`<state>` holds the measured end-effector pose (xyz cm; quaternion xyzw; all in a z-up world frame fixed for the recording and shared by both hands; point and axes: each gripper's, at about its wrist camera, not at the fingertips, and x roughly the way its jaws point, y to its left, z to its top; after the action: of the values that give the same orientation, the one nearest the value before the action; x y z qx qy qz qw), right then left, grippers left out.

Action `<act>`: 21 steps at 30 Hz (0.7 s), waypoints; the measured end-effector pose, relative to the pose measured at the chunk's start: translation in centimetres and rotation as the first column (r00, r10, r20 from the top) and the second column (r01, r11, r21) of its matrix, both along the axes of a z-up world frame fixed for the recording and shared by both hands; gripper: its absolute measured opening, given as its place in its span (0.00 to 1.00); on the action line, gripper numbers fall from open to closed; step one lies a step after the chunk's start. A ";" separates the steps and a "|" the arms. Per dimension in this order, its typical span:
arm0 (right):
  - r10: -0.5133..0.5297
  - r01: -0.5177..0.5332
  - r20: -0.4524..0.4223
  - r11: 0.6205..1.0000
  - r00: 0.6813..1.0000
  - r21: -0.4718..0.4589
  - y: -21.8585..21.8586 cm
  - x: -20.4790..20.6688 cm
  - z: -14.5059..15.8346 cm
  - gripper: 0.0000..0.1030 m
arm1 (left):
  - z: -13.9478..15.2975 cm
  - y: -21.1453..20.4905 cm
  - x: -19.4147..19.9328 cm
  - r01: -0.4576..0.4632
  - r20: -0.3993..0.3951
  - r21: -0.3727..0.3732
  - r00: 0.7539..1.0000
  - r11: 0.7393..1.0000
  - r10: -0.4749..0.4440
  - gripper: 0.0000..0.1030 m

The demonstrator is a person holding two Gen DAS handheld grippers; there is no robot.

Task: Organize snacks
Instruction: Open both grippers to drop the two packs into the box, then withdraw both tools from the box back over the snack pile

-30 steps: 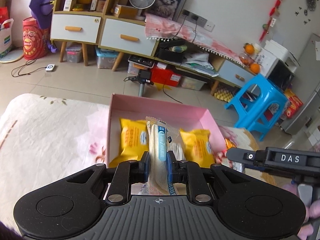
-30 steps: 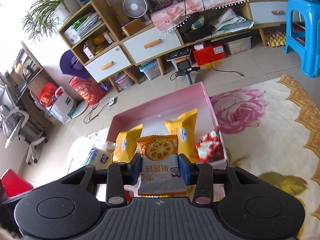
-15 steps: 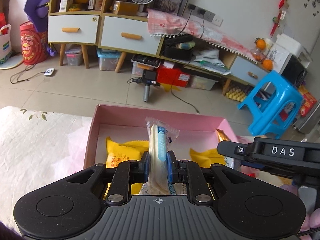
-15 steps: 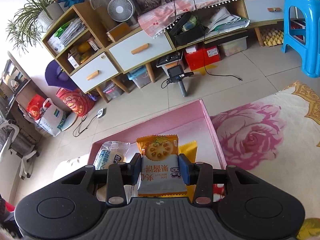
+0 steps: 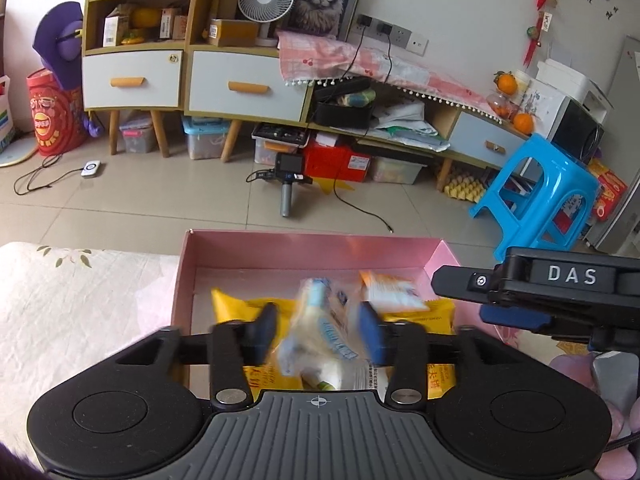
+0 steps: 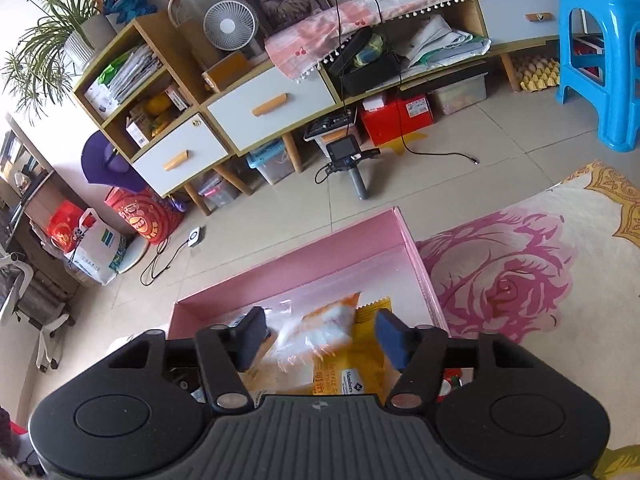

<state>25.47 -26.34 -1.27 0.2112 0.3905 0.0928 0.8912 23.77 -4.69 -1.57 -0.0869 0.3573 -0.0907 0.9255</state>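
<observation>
Both grippers hang over a pink box point(image 5: 304, 246), which also shows in the right wrist view point(image 6: 304, 264). My left gripper point(image 5: 318, 332) is open; a clear blue-and-white snack pack point(image 5: 320, 340) is blurred between its pads, falling free into the box. My right gripper point(image 6: 320, 336) is open; the orange biscuit pack point(image 6: 320, 332) is blurred below it, dropping free. Yellow snack bags point(image 5: 436, 316) lie on the box floor, also visible in the right wrist view point(image 6: 352, 368). The right gripper's body point(image 5: 560, 292) reaches in from the right of the left wrist view.
The box rests on a floral cloth point(image 5: 80, 308) with a large pink rose point(image 6: 504, 280) to its right. Beyond are tiled floor, a handheld camera point(image 5: 286, 184) standing on it, a wooden cabinet point(image 5: 200, 80) and a blue stool point(image 5: 536, 200).
Both grippers have opened and let go of their packs, which now drop blurred into the pink box. Both have moved a little further over the box.
</observation>
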 end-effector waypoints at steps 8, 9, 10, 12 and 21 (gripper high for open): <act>0.006 -0.005 0.015 1.000 1.000 -0.025 -0.5 -1.9 1.9 0.70 | 1.8 0.0 -2.2 0.033 0.005 0.007 0.999 0.999 -0.033 0.70; 0.007 -0.007 0.017 1.000 1.000 -0.026 -0.5 -2.2 2.1 0.70 | 2.0 0.0 -2.7 0.036 0.006 0.009 0.999 0.999 -0.036 0.71; 0.009 -0.008 0.019 1.000 1.000 -0.028 -0.6 -2.6 2.4 0.71 | 2.2 0.0 -3.1 0.040 0.006 0.009 0.999 0.999 -0.040 0.73; 0.013 -0.012 0.023 0.999 1.000 -0.031 -0.7 -3.5 2.8 0.73 | 2.6 0.2 -4.0 0.042 0.006 0.009 0.999 0.999 -0.042 0.76; 0.044 -0.041 0.039 0.997 0.998 -0.069 -0.7 -7.9 4.0 0.82 | 3.7 1.0 -8.6 0.075 0.002 0.063 0.997 0.995 -0.075 0.86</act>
<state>17.62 -27.05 2.75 0.1706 0.3798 0.1025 0.9034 15.18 -3.67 2.11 -0.0442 0.3609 -0.1144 0.9245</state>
